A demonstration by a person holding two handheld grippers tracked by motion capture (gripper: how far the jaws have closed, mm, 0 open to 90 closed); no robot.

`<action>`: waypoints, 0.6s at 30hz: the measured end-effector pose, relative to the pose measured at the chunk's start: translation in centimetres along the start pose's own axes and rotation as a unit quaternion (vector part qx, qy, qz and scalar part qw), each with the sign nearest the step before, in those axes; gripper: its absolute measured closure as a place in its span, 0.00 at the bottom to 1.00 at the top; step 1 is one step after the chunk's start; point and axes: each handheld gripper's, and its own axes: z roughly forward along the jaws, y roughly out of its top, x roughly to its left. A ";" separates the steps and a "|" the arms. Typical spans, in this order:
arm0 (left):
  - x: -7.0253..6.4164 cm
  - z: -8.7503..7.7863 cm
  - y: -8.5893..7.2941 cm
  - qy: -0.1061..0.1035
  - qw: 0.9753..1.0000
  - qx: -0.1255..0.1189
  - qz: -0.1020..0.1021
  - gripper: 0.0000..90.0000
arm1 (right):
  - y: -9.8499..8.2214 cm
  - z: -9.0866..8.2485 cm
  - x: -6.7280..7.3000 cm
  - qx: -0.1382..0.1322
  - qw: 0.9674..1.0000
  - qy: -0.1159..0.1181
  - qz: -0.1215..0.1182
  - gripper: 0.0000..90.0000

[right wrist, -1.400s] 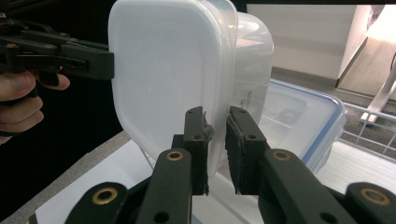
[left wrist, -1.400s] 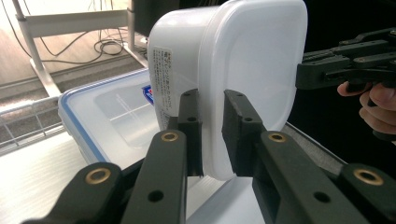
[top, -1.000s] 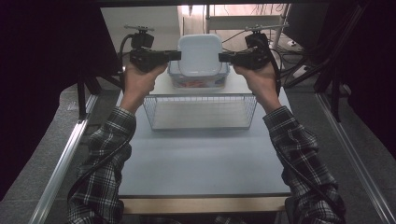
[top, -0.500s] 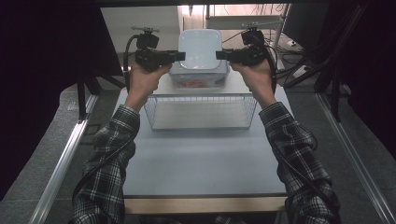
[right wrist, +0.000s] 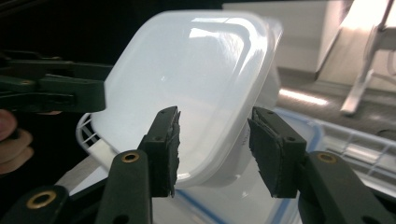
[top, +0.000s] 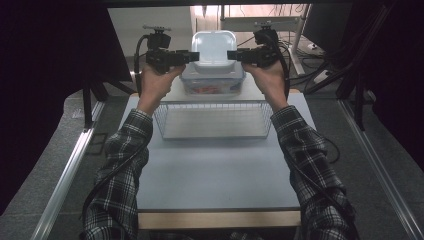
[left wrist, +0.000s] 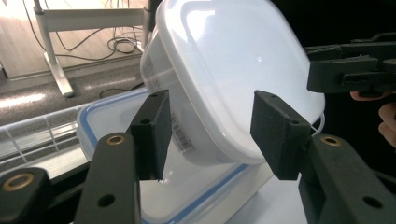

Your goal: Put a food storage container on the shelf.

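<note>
Wire basket [top: 215, 120] blocks front approach, near tabletop [top: 215, 175] free, containers [top: 214, 60] btwn grippers

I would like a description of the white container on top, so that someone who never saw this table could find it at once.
Start at the wire basket on the grey table. On the shelf behind it sits a clear box with a blue-edged lid. The white container rests on that lid, between the two grippers: it is smaller, milky white, round-cornered, with no blue trim.
</note>
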 end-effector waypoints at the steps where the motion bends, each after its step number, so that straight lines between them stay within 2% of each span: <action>1: 0.0 0.1 0.1 0.004 1.000 0.000 0.000 0.53 | 0.0 0.1 0.0 -0.004 1.000 -0.003 -0.001 0.59; 5: 0.2 0.4 0.7 0.015 1.000 0.000 -0.003 0.52 | 0.2 0.4 -0.1 -0.013 1.000 -0.011 0.004 0.59; 9: 0.2 0.7 1.2 0.031 0.999 0.003 0.006 0.51 | 0.4 0.7 -0.3 -0.018 1.000 -0.017 0.005 0.60; 14: 0.3 0.9 1.5 0.039 0.999 0.004 0.006 0.50 | 0.5 1.0 -0.4 -0.022 1.000 -0.020 0.007 0.59; 16: 0.1 0.8 1.6 0.034 0.999 0.001 0.007 0.48 | 0.6 1.0 -0.4 -0.022 1.000 -0.022 0.002 0.56; 18: -0.1 0.6 1.7 0.035 0.999 0.002 0.018 0.45 | 0.6 1.0 -0.3 -0.024 1.000 -0.019 -0.007 0.53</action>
